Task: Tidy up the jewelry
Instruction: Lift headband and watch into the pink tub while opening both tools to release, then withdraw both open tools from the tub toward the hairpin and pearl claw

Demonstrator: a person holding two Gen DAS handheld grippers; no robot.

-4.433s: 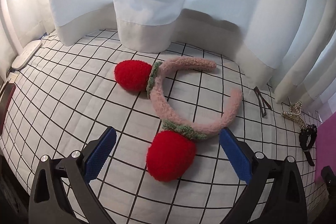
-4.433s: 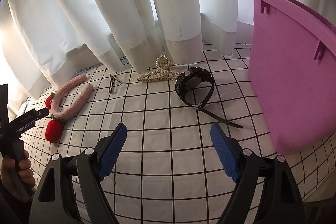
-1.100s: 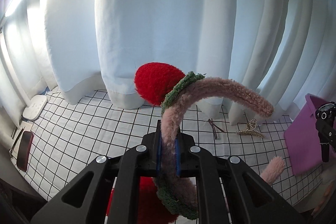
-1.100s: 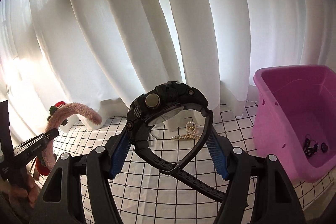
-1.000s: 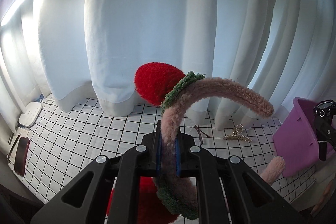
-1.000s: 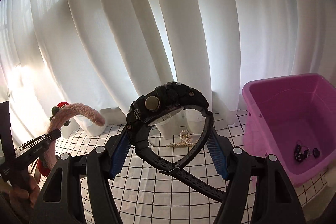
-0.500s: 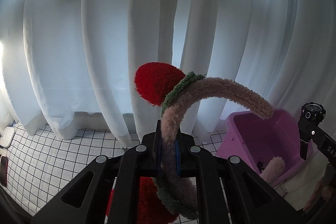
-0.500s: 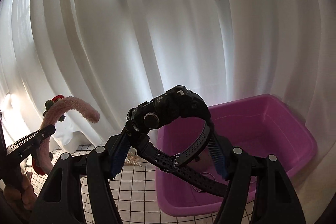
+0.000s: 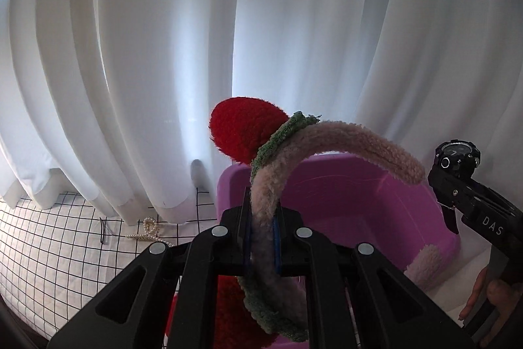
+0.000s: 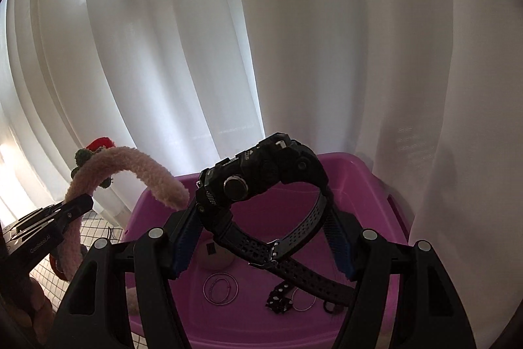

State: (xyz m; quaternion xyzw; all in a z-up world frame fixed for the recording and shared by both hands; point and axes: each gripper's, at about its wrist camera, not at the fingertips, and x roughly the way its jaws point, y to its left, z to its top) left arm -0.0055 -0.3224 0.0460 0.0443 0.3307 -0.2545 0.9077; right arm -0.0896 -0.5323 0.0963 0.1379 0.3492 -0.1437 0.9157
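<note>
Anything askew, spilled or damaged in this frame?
Nothing stands out. The left gripper clamps the plush headband, the right gripper grips the black watch, both over the pink bin. The pearl clip awaits on the checked cloth.

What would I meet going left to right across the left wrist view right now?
Checked cloth → dark hairpin → pearl hair clip → left gripper clamped on the strawberry headband, in front of the purple bin → black watch held in the right gripper.
</note>
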